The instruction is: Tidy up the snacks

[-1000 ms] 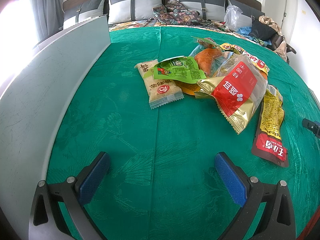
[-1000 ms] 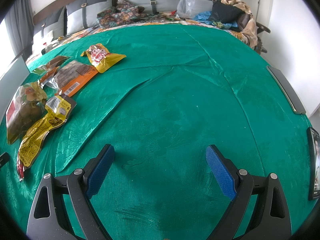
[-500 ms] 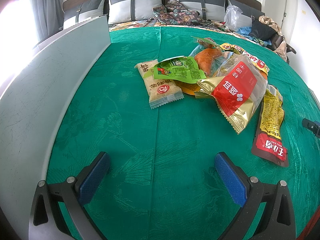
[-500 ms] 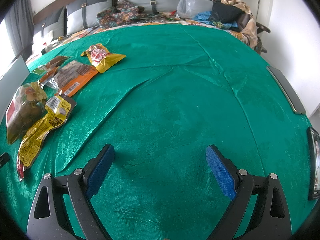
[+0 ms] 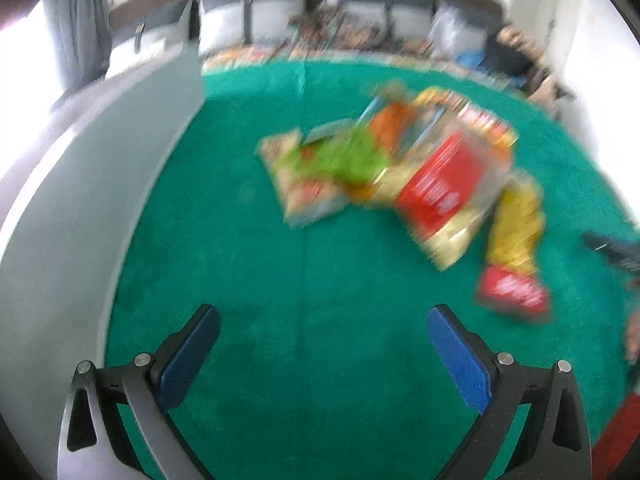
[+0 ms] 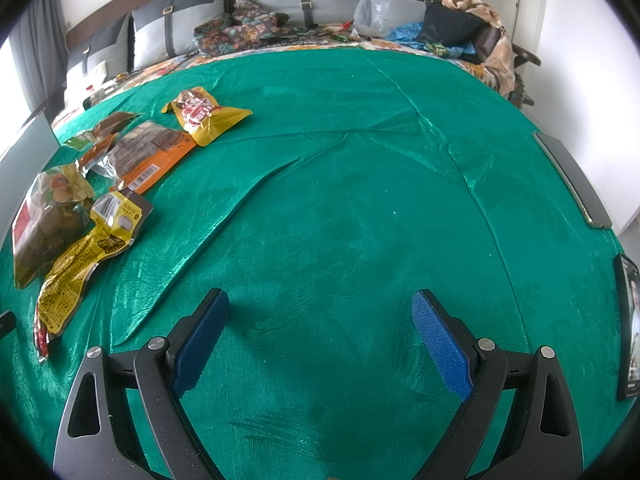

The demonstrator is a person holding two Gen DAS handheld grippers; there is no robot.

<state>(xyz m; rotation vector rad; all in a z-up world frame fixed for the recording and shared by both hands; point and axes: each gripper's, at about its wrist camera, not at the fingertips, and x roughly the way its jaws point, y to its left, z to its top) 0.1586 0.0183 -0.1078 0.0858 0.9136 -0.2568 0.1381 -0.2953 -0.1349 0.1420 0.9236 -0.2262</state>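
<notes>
My left gripper [image 5: 323,338] spread wide, empty, over damask-patterned green cloth [image 5: 328,280], glossy crinkled snack packets [image 5: 400,172] heaped ahead, blurred, my right gripper [image 6: 320,320] likewise apart, packets far left.

Support surface: bed under a green cloth [image 6: 360,208], creased in long folds.
Snack packets [image 6: 92,200] lie clustered on its left part: a yellow pouch [image 6: 208,114] furthest back, an orange-edged packet [image 6: 152,154] beside it, and a long yellow packet [image 6: 80,264] nearest. A grey panel [image 5: 92,184] stands along the left edge. Two dark flat devices [image 6: 572,180] rest at the right edge.
</notes>
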